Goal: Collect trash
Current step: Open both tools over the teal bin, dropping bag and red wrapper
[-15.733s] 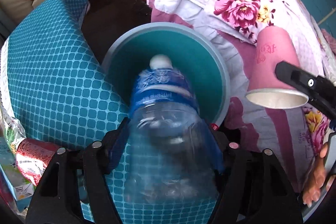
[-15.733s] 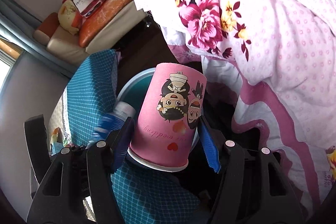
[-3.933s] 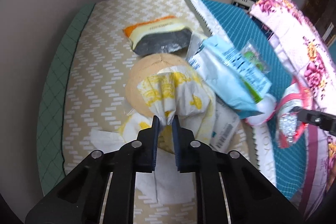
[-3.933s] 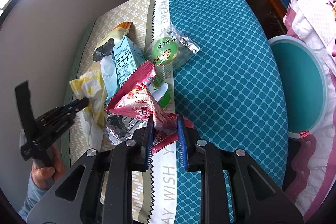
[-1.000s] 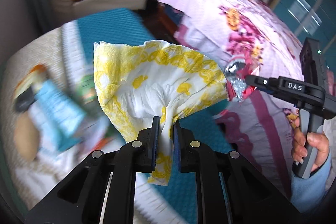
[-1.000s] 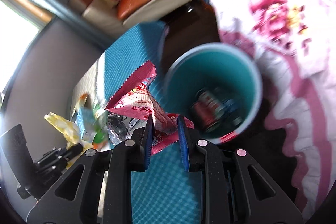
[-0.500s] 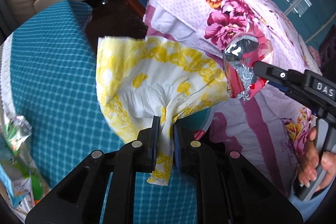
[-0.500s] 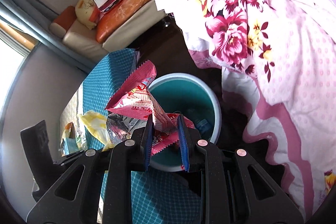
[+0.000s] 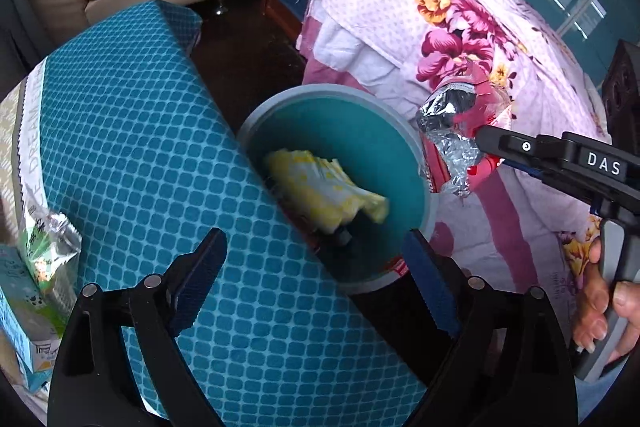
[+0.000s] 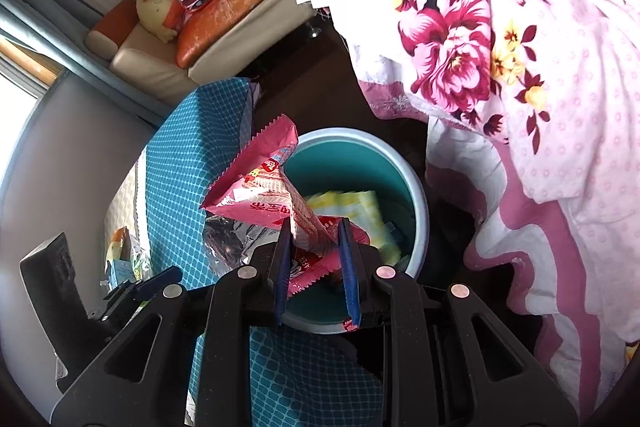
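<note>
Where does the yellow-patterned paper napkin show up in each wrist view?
Left wrist: yellow-patterned napkin at picture centre, inside the teal bin.
Right wrist: napkin just right of centre, in the bin, partly behind the pink snack wrapper.
Shared landmark: the bin beside the blue checked cover.

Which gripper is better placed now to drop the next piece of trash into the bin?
Right. The right gripper is shut on the pink wrapper right above the bin. The left gripper has just opened and holds nothing; its yellow napkin lies inside the bin.
</note>
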### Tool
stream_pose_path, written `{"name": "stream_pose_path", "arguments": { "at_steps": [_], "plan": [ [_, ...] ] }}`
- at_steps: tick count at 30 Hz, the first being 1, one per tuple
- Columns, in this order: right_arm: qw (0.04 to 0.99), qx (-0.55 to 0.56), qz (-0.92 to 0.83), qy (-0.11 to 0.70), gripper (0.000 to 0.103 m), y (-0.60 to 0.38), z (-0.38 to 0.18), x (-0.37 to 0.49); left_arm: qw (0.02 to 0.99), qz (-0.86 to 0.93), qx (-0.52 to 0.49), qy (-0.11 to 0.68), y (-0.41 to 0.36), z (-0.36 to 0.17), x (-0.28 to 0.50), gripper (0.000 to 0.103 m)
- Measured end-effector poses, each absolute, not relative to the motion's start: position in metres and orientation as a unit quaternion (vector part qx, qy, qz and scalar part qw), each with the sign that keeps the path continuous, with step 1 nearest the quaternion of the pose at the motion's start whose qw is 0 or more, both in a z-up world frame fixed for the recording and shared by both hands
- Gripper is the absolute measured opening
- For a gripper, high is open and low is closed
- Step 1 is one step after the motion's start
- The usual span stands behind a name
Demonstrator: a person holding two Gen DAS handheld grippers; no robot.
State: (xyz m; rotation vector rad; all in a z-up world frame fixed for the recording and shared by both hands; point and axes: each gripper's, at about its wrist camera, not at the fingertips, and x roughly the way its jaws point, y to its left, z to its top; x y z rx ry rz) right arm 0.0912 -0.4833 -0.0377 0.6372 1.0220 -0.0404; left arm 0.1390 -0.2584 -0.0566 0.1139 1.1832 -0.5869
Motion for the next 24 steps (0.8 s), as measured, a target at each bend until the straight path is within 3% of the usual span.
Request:
{"name": "stream_pose_path", "arguments": {
  "at_steps": [5, 8, 10, 12, 17, 24],
  "plan": [
    [0.822, 0.290, -0.021, 0.489, 0.023, -0.474, -0.041, 0.094, 0.790, -0.268, 0.031, 0.550, -0.239, -0.052, 0.137, 0.090],
    [0.822, 0.271, -0.023, 0.500, 0.040, -0.462, -0.042, 0.098, 0.792, -0.266, 0.020, 0.550, -0.229, -0.049, 0.136, 0.091],
    [0.822, 0.262, -0.025, 0.504, 0.044, -0.456, -0.042, 0.100, 0.793, -0.265, 0.014, 0.549, -0.222, -0.048, 0.135, 0.092],
    [0.821, 0.259, -0.027, 0.509, 0.057, -0.452, -0.042, 0.101, 0.794, -0.263, 0.010, 0.548, -0.217, -0.047, 0.134, 0.093],
    [0.820, 0.253, -0.027, 0.513, 0.067, -0.440, -0.040, 0.100, 0.795, -0.260, -0.009, 0.548, -0.197, -0.044, 0.129, 0.094],
    [0.817, 0.250, -0.024, 0.519, 0.072, -0.423, -0.031, 0.094, 0.799, -0.255, -0.028, 0.544, -0.173, -0.037, 0.120, 0.095]
  ]
}}
